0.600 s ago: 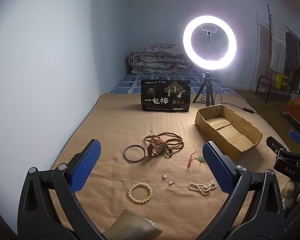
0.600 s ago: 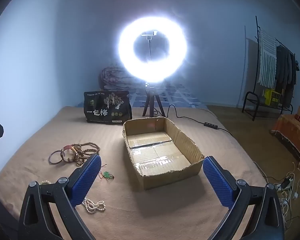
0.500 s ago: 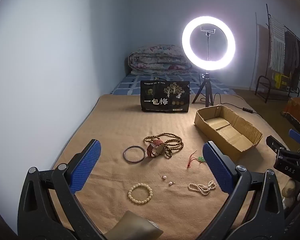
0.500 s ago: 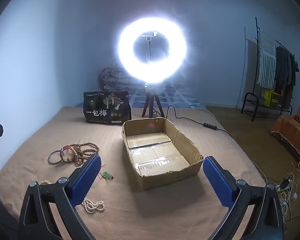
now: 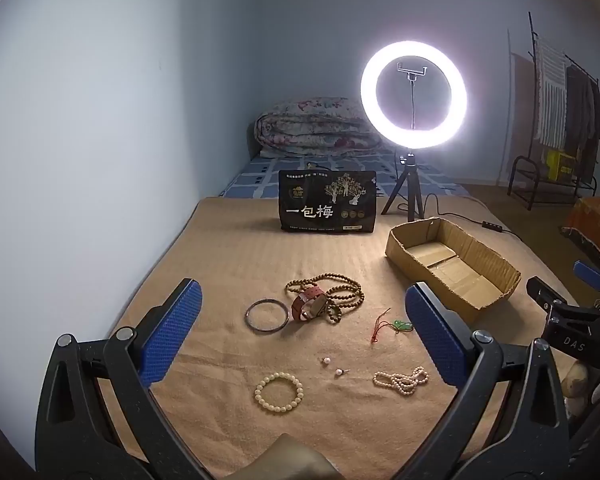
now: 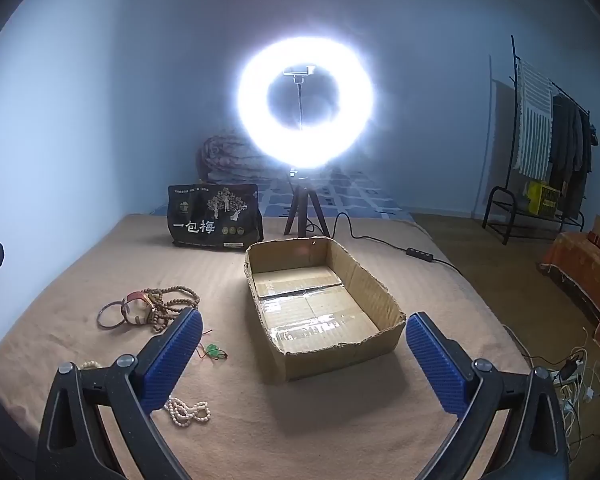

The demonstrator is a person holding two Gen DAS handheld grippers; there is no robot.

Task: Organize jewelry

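Jewelry is lying scattered over the tan blanket [image 5: 236, 264], toward its left side. The left gripper [image 5: 300, 334] is hovering above the pieces with its blue pads spread wide and nothing between them. A dark metal bangle [image 5: 267, 315] is sitting just beside a red-strapped watch [image 5: 309, 308], which is resting against a loose tangle of brown wooden beads [image 5: 336, 294]. Nearer the front edge, a cream bead bracelet [image 5: 278, 392] is lying flat, with two small pearl earrings [image 5: 334, 365] between it and the watch. A pearl strand [image 5: 401, 379] is lying bunched to the right of the earrings, and a green pendant on red cord [image 5: 396, 325] is lying between that strand and the cardboard box [image 6: 384, 300].

The right gripper [image 6: 303, 358] is hanging over the near end of the box, its pads likewise wide apart and holding nothing. The box is sitting open-topped toward the right side of the blanket, well apart from the bead tangle. At the far edge a black printed bag [image 5: 327, 207] is standing upright, and a lit ring light [image 5: 413, 94] on a small tripod is glowing just right of it.
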